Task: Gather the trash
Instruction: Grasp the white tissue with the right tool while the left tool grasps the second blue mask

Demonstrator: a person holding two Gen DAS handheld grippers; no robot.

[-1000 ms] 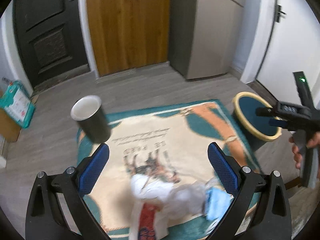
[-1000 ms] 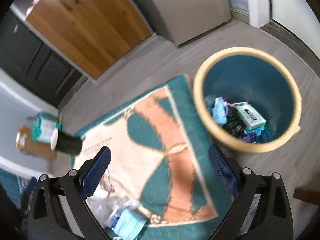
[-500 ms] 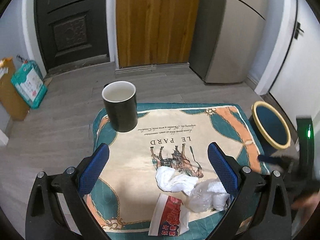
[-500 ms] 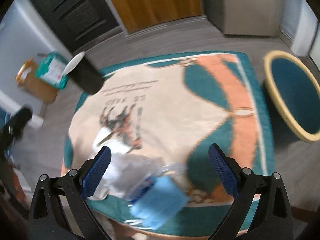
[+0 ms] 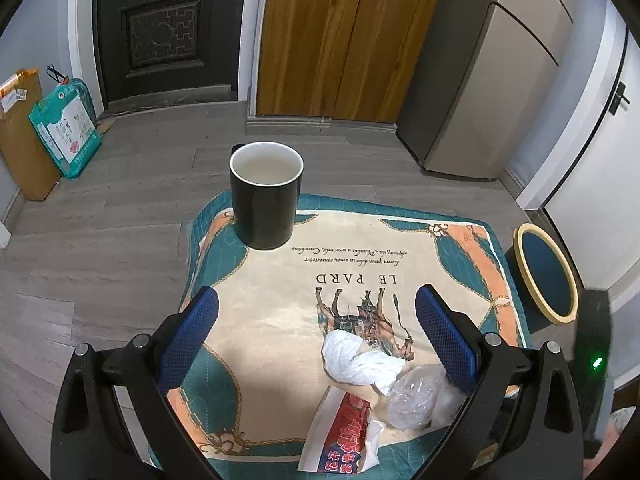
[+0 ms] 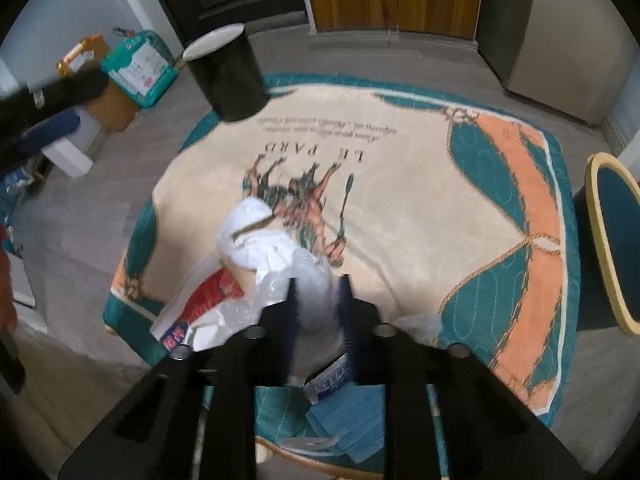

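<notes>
Crinkled clear plastic (image 6: 312, 276) is being pinched between the blue pads of the right gripper (image 6: 316, 280), whose jaws are closing to a narrow gap around it. The view there is blurred, so pad contact is being read as likely rather than certain. The left gripper (image 5: 316, 312) is being held wide, with nothing between its pads (image 5: 192, 328), above the near half of the cloth (image 5: 280, 280).

Trash is being recorded in a heap at the near edge of the cloth: a white tissue (image 5: 356, 360) is lying just beyond the plastic and touching it, a red-and-white wrapper (image 5: 340, 436) is lying beside both, partly under them, and a blue mask (image 6: 352, 416) is lying nearest the right gripper, partly hidden under its body.

A black mug (image 5: 266, 196) is standing upright at the far corner of the cloth, well apart from the heap. A bin (image 5: 546, 276) with a yellow rim and teal inside is standing on the floor just off the cloth's right edge; its contents are not being seen from either view. A teal package (image 5: 66, 128) is being noted against the far left wall.
</notes>
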